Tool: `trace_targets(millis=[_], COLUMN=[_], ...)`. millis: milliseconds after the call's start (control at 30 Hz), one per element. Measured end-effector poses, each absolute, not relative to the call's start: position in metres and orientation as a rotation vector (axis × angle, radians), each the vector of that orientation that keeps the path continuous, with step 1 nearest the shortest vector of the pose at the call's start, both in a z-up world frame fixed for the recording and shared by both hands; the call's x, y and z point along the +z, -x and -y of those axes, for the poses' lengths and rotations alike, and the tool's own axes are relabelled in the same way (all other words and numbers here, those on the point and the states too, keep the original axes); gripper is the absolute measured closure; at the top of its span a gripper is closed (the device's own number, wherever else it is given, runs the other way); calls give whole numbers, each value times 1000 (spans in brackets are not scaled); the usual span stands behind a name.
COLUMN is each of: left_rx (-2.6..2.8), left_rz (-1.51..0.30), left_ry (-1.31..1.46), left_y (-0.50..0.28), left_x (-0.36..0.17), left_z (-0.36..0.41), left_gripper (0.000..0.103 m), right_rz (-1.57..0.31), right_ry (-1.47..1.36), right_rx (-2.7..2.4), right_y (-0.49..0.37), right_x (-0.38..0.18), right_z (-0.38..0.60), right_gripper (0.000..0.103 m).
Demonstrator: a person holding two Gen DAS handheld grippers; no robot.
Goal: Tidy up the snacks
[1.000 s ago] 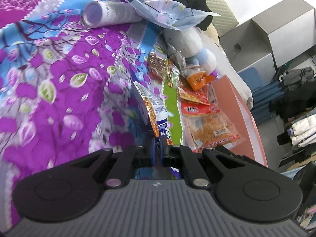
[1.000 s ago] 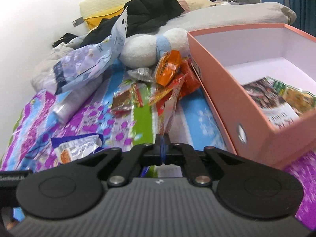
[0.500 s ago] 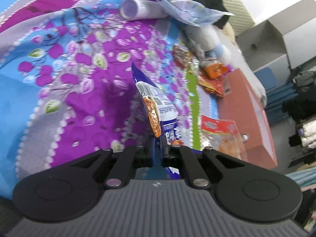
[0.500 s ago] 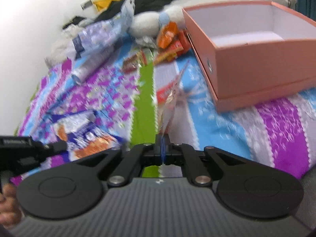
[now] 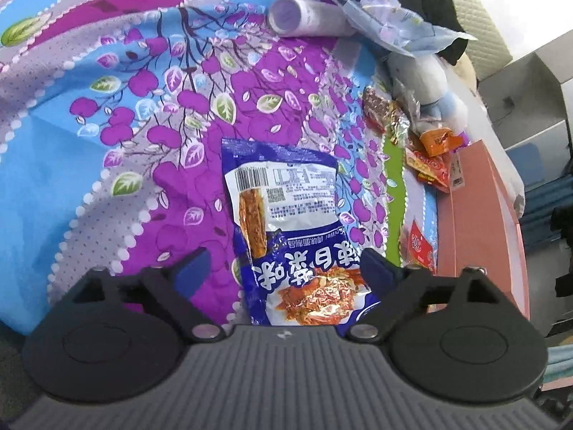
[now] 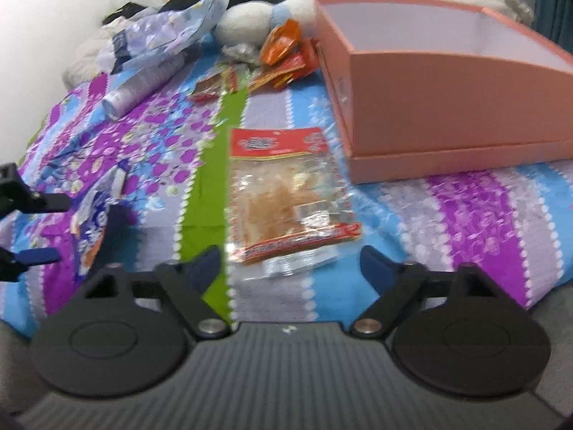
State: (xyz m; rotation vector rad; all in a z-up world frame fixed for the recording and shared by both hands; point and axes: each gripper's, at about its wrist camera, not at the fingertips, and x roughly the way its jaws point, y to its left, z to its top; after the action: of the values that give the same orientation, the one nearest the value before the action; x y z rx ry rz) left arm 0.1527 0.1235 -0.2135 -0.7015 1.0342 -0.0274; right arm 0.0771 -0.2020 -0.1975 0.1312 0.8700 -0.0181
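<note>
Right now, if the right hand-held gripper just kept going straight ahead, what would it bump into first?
Probably the clear snack bag with the red top, lying flat on the bedspread between the open fingers of the right hand-held gripper.

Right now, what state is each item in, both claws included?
Left claw: open, holding nothing.
Right claw: open, holding nothing.
Blue-and-white foil snack packet: lying flat on the bedspread, sealed, between the left claw's fingers.
Clear snack bag with red header: lying flat, beside the box.
Pink cardboard box: lidless, upright, contents hidden.
White cylindrical tube: on its side.
</note>
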Motion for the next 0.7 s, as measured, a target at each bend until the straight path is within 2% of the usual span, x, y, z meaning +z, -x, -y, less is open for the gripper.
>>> trace_targets(millis=[300, 700], left_rx=[7, 78], left_rz=[-1057, -1075], left_ry=[710, 654], left_y=[-165, -182], left_x=[-216, -218], left_z=[-110, -96], left_gripper=[1, 0], right_rz=[-802, -829], right_ry=[10, 104], right_rx=[77, 110], right_y=[-95, -126], right_x=[-194, -214], right_z=[193, 188], right_gripper=[16, 16])
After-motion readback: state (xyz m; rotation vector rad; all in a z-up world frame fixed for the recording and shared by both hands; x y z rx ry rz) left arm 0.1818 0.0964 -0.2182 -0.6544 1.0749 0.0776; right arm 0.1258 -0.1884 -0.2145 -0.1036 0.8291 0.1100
